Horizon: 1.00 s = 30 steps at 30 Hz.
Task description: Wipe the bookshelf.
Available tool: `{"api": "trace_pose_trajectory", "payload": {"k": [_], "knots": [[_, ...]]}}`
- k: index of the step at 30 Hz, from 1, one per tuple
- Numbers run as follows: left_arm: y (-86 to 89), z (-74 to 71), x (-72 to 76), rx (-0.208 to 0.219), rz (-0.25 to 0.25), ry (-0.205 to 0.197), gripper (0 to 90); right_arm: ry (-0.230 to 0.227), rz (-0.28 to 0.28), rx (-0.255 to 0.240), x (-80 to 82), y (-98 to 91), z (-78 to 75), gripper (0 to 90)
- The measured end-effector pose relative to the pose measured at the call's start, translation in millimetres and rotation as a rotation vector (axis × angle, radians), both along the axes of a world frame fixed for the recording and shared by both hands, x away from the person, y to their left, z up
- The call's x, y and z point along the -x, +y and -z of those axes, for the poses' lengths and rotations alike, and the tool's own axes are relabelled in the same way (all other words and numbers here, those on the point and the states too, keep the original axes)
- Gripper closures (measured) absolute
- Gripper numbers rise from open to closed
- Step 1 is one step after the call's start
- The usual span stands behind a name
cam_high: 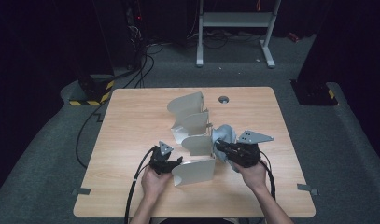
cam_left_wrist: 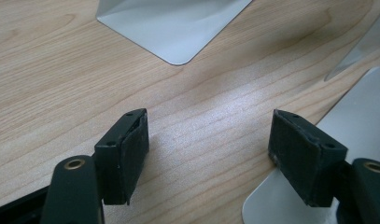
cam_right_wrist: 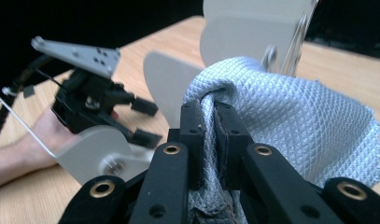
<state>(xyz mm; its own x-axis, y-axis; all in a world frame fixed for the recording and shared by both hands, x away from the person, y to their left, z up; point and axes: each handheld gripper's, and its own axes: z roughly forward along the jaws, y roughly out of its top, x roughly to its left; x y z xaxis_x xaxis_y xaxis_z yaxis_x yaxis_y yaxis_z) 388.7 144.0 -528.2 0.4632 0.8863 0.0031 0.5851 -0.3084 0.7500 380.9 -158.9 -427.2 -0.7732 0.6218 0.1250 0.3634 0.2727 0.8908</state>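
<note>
Right gripper [cam_right_wrist: 208,116]: jaws nearly together, pinching a fold of the cloth between the pads; in the high view it [cam_high: 225,150] sits at the right of the rack, held in the person's right hand [cam_high: 252,173].
Cloth [cam_right_wrist: 290,126]: pale blue-grey, waffle-textured; clamped between the right gripper's jaws, it bulges up over their tips and drapes away to their right, scalloped edge hanging free. In the high view the cloth [cam_high: 225,134] lies just ahead of that gripper, against the rack's panels.
Left gripper [cam_left_wrist: 208,140]: jaws wide apart, nothing between the pads, bare wood under the gap. In the high view it [cam_high: 178,161] points at the nearest panel, held in the left hand [cam_high: 152,179].
Rack [cam_high: 192,135]: metal divider with several upright curved panels in a row, standing between the two grippers and running away from them.
Nearest panel [cam_high: 197,170]: just ahead of the left gripper's tips; one rounded plate [cam_left_wrist: 360,135] lies beside and under its right-hand pad.
Table [cam_high: 131,126]: light wood; carries rack, cloth and both grippers.
Grommet [cam_high: 223,99]: grey, round, beyond the rack, well apart from both grippers.
</note>
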Motion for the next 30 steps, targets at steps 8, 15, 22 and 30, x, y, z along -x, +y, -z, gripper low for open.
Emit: {"api": "trace_pose_trajectory", "payload": {"k": [8, 15, 22, 30], "knots": [[-0.1, 0.0, 0.0, 0.000, 0.001, 0.000, 29.2, 0.086, -0.002, 0.019, -3.4, 3.3, 31.4, 83.8], [-0.2, 0.0, 0.0, 0.001, 0.001, 0.000, 29.2, 0.121, 0.012, 0.008, -4.8, 3.4, 48.2, 83.8], [-0.2, 0.0, 0.0, 0.001, 0.000, 0.000, 29.2, 0.151, 0.028, 0.006, -6.8, 3.6, 56.9, 83.8], [-0.2, 0.0, 0.0, 0.001, 0.000, 0.000, 29.2, 0.181, 0.047, 0.020, -10.2, 4.0, 62.7, 83.8]]}}
